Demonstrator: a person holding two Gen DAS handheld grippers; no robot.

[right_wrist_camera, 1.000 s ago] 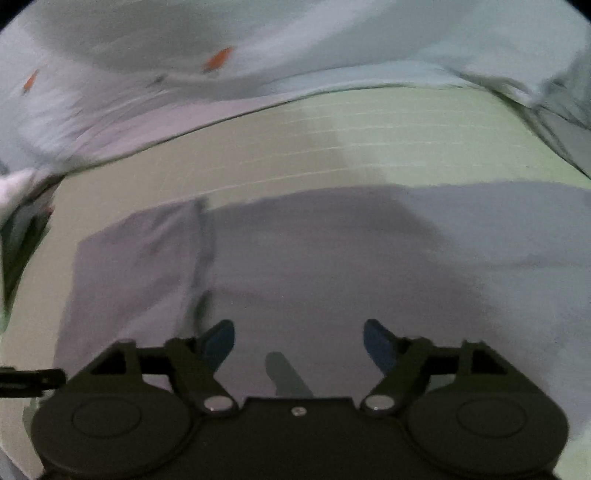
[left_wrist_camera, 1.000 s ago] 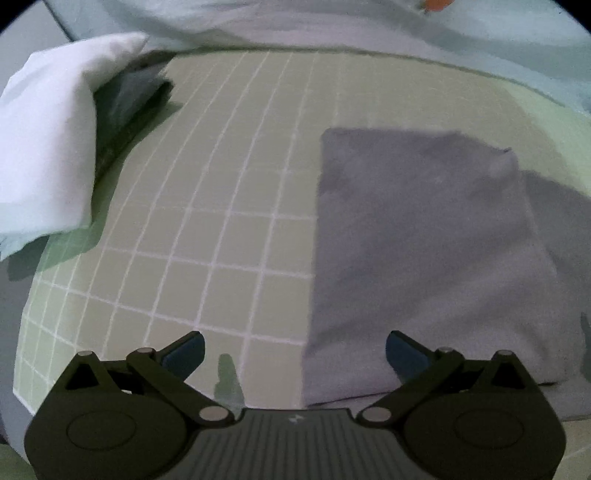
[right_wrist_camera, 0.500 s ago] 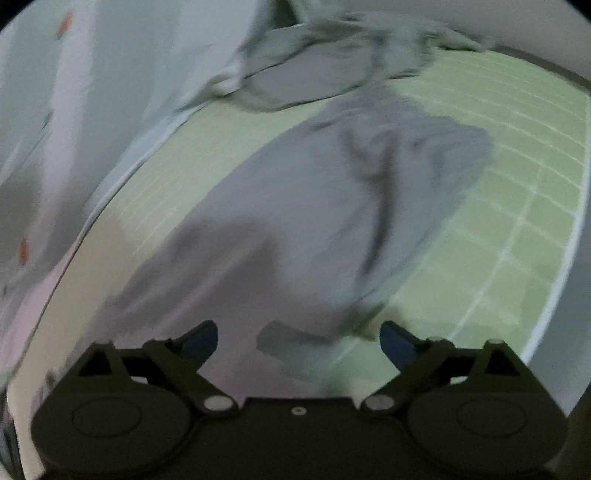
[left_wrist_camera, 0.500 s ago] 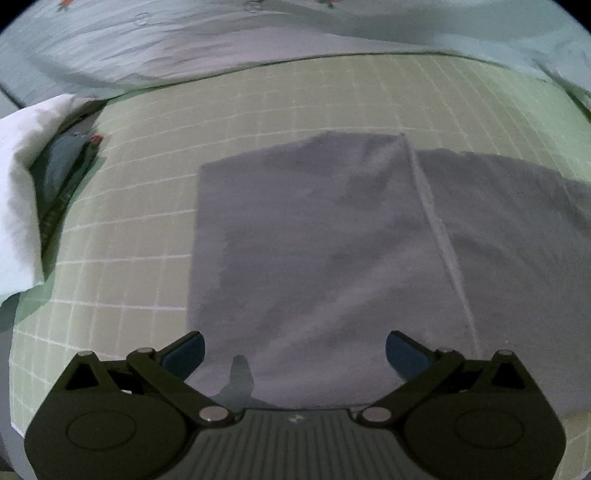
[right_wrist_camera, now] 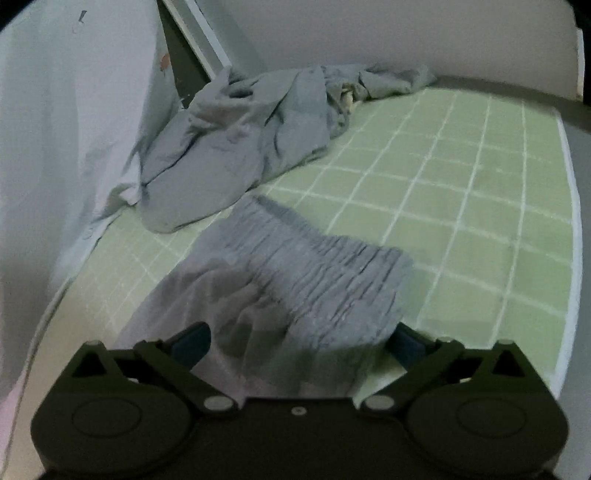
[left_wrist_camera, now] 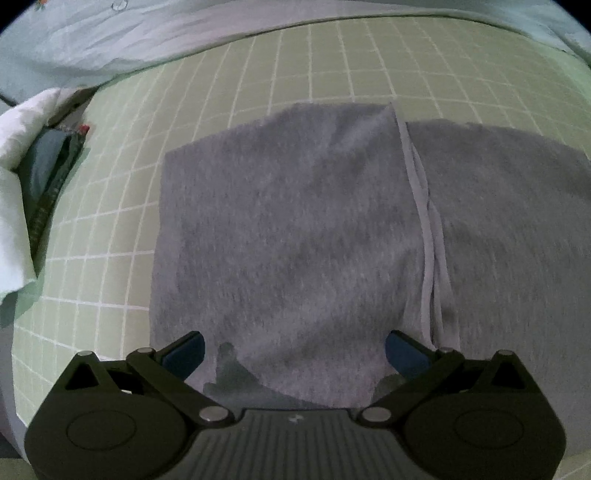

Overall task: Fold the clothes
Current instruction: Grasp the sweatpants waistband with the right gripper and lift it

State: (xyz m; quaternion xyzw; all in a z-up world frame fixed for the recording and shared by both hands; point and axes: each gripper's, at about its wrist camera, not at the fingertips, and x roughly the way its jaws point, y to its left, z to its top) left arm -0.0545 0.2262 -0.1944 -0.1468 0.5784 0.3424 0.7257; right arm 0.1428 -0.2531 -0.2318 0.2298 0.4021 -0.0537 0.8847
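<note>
Grey pants [left_wrist_camera: 295, 229] lie flat on the green checked sheet [left_wrist_camera: 192, 110], partly folded, with a pale seam running down their right side. My left gripper [left_wrist_camera: 293, 350] is open just above their near edge, holding nothing. In the right wrist view the gathered elastic waistband of the grey pants [right_wrist_camera: 317, 266] lies ahead. My right gripper [right_wrist_camera: 295, 341] is open right over that end, with cloth lying between its fingers but not clamped.
A white cloth [left_wrist_camera: 18, 158] over dark folded clothes [left_wrist_camera: 51, 173] sits at the left edge. A crumpled grey-blue garment [right_wrist_camera: 251, 136] lies at the far end of the sheet [right_wrist_camera: 480, 206]. Pale bedding [left_wrist_camera: 147, 33] bounds the far side.
My left gripper has moved right and closer, over the pants. My right gripper has swung right along the pants to the waistband end. Both have stayed open.
</note>
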